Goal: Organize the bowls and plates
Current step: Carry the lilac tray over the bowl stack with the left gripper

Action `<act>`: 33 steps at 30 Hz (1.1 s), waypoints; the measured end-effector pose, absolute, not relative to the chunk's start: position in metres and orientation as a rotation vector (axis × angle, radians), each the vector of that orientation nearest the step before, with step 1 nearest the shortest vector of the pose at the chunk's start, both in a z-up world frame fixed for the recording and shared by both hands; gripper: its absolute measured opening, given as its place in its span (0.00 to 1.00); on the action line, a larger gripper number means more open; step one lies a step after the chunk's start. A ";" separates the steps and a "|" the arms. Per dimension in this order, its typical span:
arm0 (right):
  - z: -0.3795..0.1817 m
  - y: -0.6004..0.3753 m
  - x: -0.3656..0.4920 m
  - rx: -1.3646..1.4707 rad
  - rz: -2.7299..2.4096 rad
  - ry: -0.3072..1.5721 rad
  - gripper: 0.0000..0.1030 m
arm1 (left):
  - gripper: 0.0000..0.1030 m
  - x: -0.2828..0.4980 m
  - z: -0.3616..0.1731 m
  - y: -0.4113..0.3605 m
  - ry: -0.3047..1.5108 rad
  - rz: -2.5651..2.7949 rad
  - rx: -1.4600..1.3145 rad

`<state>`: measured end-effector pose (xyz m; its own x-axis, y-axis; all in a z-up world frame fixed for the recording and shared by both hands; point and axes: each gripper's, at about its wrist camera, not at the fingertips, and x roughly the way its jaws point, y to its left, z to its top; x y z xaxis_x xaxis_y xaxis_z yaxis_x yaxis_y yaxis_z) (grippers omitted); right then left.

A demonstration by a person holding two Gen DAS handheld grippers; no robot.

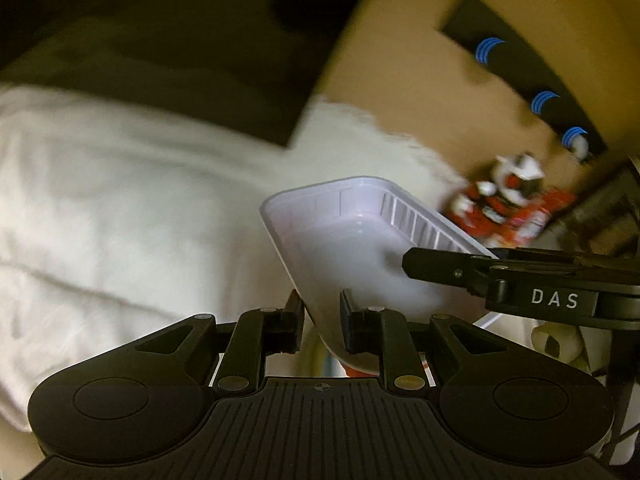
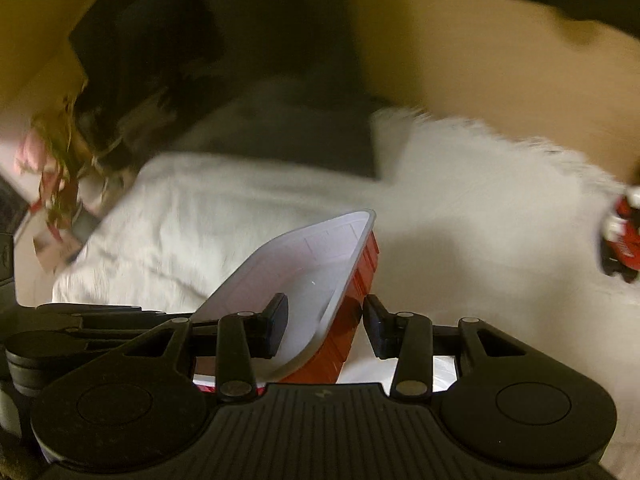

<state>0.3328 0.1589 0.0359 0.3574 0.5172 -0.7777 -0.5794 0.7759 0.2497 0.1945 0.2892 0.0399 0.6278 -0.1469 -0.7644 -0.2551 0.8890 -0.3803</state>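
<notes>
A white, wrinkled fabric surface [image 1: 120, 208] fills most of both views; whether it is a bed or a covered worktop cannot be told. A fluffy white rug [image 2: 500, 184] lies beside it on a tan floor [image 1: 400, 80]. A dark panel with blue arc marks [image 1: 520, 68] lies on the floor at upper right of the left view. A red, white and black toy figure [image 1: 508, 200] lies near the rug edge. Both views are motion-blurred.

The rectangular bowl [image 1: 352, 240], white inside and red outside, is held tilted in the air above the fabric. The left tongs [image 1: 322, 322] point steeply down, nearly closed, pinching one rim wall. The right tongs [image 2: 324, 322] also point steeply down, clamped across the opposite wall, one pad inside, one on the red exterior.
</notes>
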 end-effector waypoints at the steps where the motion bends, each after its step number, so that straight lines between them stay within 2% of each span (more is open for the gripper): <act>1: 0.038 0.147 0.333 -0.056 0.694 0.967 0.40 | 0.21 0.200 0.042 0.280 0.904 0.040 -0.473; 7: 0.023 0.085 0.334 0.026 0.598 0.985 0.41 | 0.23 0.223 0.027 0.228 0.988 -0.071 -0.403; 16: -0.066 0.058 0.331 0.069 0.552 1.185 0.40 | 0.17 0.224 -0.043 0.205 1.179 -0.110 -0.388; 33: -0.052 0.050 0.334 0.055 0.572 1.109 0.40 | 0.16 0.236 -0.039 0.220 1.159 -0.115 -0.470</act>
<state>0.3341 0.0501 -0.0524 0.3173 0.4614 -0.8285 -0.4077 0.8552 0.3201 0.2359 0.2204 -0.0388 0.4061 -0.3255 -0.8539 -0.1515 0.8975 -0.4141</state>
